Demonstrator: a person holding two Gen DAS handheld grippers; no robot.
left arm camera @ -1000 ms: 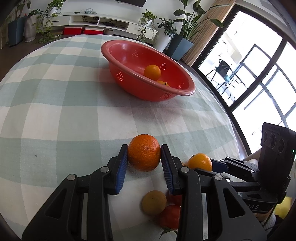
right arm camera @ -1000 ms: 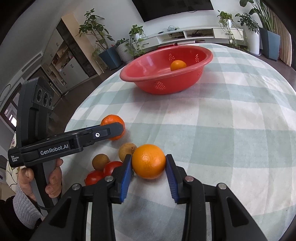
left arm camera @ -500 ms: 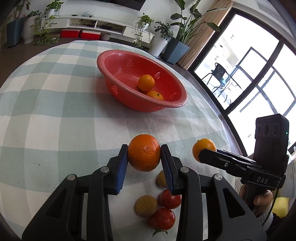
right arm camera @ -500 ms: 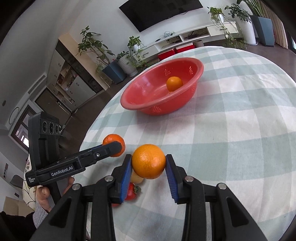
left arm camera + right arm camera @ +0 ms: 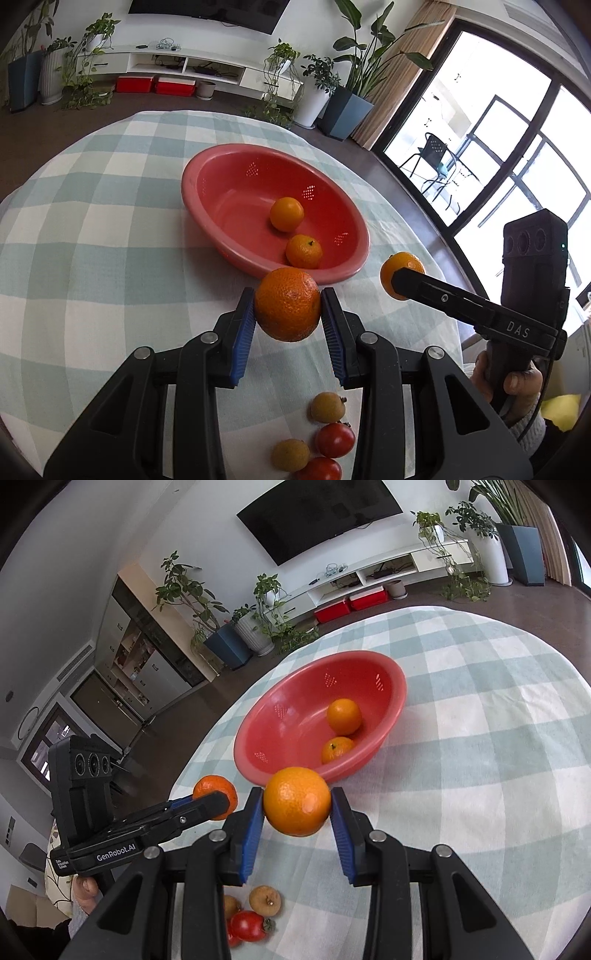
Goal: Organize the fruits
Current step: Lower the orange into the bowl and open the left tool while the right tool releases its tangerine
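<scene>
My left gripper is shut on a large orange, held in the air just short of the red bowl. My right gripper is shut on another orange, also raised in front of the red bowl. Two oranges lie inside the bowl. Each view shows the other gripper from the side: the right gripper at right with its orange, and the left gripper at left with its orange.
Below the grippers, small fruits lie on the green-checked tablecloth: tomatoes and brownish round fruits. The round table's edge curves close by at the right. A person's hand grips the right handle.
Both grippers have risen off the table with their oranges and come nearer the bowl. The small fruits now sit lower in both views.
</scene>
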